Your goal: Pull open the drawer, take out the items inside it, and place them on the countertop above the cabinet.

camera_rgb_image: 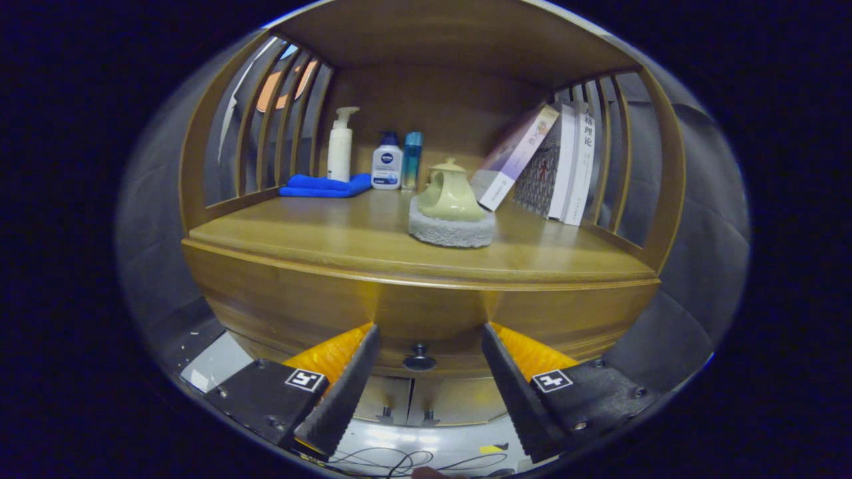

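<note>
Wooden cabinet (426, 266) is the big thing here, so I'll use its drawer knob (419, 359) as my landmark. Drawer front (426, 319) around the knob looks flush with the cabinet face, so the drawer sits shut right now; that fits either a point before it gets pulled or one after everything came out and it got pushed back, can't tell which. Whatever is inside is hidden. Countertop (319, 239) above the knob carries a row of books (566, 159) up and to the right, a blue cloth (325, 185) up and to the left, a pale green teapot-shaped thing on a grey fuzzy pad (451, 209) almost straight above, and three bottles (386, 159) behind that by the back panel. Gripper (426, 372) is spread wide with nothing in it, its fingers standing either side of the knob without touching it. Risk-wise, if it does go for the knob: that knob is small and rounded, so a slightly off-centre close could slip off it or pinch only one side. Pulling at an angle could jam the drawer. And anything set on the top later might bump the green thing, since it sits near the front edge right over the knob.
</note>
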The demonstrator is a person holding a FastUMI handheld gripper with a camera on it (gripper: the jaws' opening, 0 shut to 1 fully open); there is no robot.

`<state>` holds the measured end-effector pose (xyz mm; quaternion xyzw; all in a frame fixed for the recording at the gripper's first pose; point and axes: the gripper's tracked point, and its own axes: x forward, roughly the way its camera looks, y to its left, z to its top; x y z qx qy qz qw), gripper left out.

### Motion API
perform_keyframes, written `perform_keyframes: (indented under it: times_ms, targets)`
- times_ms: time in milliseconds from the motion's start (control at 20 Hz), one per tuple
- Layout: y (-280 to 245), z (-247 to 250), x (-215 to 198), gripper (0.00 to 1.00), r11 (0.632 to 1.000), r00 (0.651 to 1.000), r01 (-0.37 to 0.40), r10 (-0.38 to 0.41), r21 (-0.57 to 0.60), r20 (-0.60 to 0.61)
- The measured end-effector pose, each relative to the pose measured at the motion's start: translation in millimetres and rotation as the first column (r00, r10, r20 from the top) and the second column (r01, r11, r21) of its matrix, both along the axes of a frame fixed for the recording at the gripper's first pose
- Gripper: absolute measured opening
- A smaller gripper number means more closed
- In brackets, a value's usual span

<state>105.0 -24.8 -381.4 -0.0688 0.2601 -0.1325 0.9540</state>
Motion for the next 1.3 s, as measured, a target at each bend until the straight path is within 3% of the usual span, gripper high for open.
perform_keyframes:
  times_ms: [150,250,600,1050,1300]
  targets:
    - [1,-1,-2,0.98,1.0,0.999,-0.024,0.024,-0.005,-0.025]
    - [15,13,-5,0.99,0.994,0.994,-0.105,0.105,0.035,-0.009]
    - [41,132,-32,0.99,0.975,0.965,-0.218,0.207,0.05,0.162]
    - [49,334,-88,0.99,0.95,0.839,-0.313,0.286,-0.019,0.463]
    - [40,410,-122,0.99,0.951,0.8,-0.304,0.283,-0.049,0.529]
